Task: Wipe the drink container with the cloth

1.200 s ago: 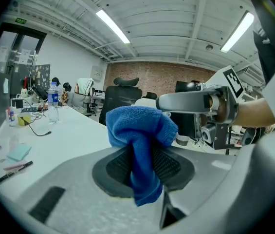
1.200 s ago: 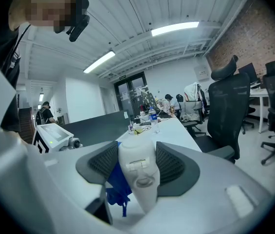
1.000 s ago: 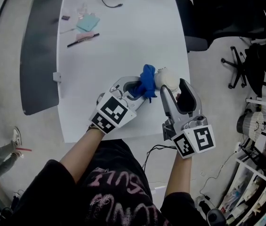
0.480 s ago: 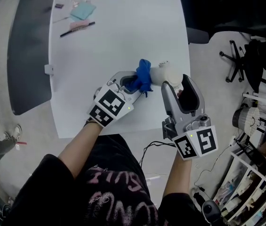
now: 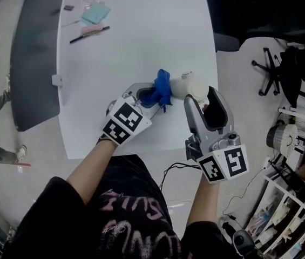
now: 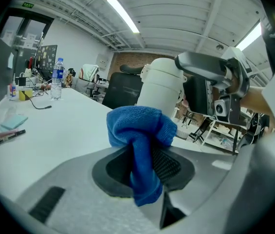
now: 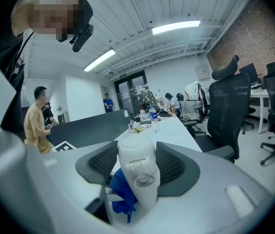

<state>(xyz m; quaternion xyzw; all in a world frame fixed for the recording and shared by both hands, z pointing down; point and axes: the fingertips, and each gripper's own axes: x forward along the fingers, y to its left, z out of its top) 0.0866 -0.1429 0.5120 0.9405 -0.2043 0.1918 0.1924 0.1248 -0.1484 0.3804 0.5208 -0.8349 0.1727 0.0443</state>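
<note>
**Wipe puts grip to the test**

Centre frame, over the white surface (image 5: 141, 36), the jaws of the right gripper (image 5: 202, 97) clamp the drink container (image 5: 190, 85). Those of the left gripper (image 5: 151, 97) pinch the blue cloth (image 5: 162, 88) against it. Hard rubbing could twist the container loose.

The blue cloth (image 6: 139, 130) pinched in the left gripper (image 6: 142, 167) is soft looped terry, fuzzy and matt. This gripper has a grey plastic shell with a fine, grainy, matt finish. Its inner pads (image 6: 170, 164) are black, ribbed and rubbery. The right gripper (image 7: 138, 164) has the same grey shell and ribbed black pads (image 7: 172, 164). Between them sits a cream-white drink container (image 7: 136, 152) of smooth plastic with a dull satin surface. Beneath both grippers, the white table (image 5: 136, 42) looks smooth and faintly glossy.
</note>
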